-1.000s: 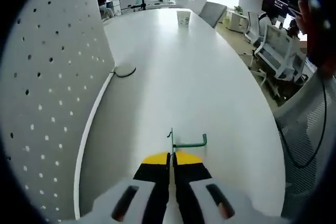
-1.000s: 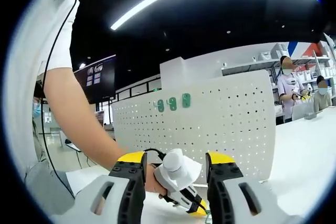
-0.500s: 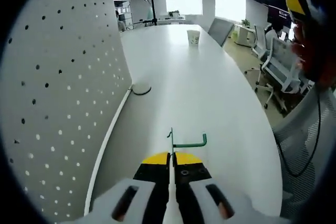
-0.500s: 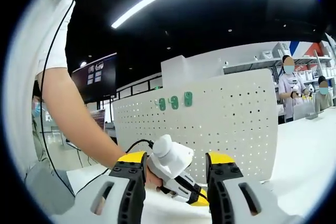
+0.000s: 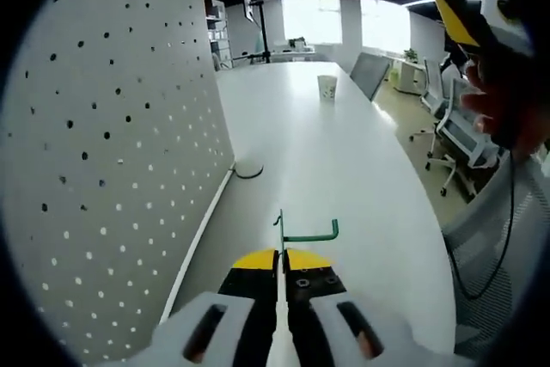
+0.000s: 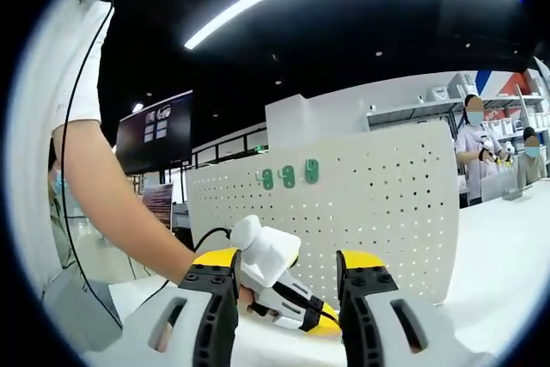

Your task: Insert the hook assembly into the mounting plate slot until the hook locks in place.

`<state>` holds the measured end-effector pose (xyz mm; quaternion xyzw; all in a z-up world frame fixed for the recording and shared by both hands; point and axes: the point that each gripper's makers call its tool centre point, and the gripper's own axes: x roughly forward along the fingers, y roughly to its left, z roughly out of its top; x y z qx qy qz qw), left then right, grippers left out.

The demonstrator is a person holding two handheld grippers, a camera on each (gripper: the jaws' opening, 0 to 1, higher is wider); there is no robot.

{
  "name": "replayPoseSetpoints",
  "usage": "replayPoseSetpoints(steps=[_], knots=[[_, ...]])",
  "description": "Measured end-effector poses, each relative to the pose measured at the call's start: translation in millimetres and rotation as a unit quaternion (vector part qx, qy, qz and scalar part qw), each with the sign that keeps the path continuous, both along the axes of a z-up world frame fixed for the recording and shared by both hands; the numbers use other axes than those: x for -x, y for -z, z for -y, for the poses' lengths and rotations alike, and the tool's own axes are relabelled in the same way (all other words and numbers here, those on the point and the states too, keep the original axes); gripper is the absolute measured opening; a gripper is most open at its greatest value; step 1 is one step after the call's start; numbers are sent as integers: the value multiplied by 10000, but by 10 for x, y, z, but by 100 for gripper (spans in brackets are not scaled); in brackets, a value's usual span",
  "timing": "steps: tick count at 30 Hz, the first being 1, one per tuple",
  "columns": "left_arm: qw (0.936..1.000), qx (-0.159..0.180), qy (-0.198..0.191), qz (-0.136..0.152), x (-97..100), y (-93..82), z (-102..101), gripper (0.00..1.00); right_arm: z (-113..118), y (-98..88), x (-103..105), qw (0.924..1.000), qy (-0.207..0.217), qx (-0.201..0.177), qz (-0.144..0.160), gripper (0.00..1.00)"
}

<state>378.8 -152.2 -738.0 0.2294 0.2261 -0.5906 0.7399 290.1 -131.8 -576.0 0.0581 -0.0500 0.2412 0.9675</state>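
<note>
Left gripper view: your left gripper (image 5: 281, 266) fingers clamped on green hook (image 5: 302, 232), pegboard (image 5: 112, 152) left of them. Right gripper (image 6: 286, 285) fingers spread, empty.

I'm seeing the green hook (image 5: 302, 234) running under the left gripper (image 5: 281, 257)'s closed tips, its clamped end hidden. In the right gripper view, the left gripper (image 6: 302, 308) is slipping partly behind the right gripper (image 6: 288, 266)'s jaws. 3 green pieces (image 6: 288, 176) on the pegboard (image 6: 361, 212) are looking too small to identify.
</note>
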Motion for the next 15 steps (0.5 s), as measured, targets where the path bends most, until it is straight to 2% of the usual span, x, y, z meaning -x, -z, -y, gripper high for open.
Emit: replayPoseSetpoints(steps=[15], knots=[[9985,518,-114,147,16,-362,-47,1,-27,-77,-13,10000,0,-33,40,43]])
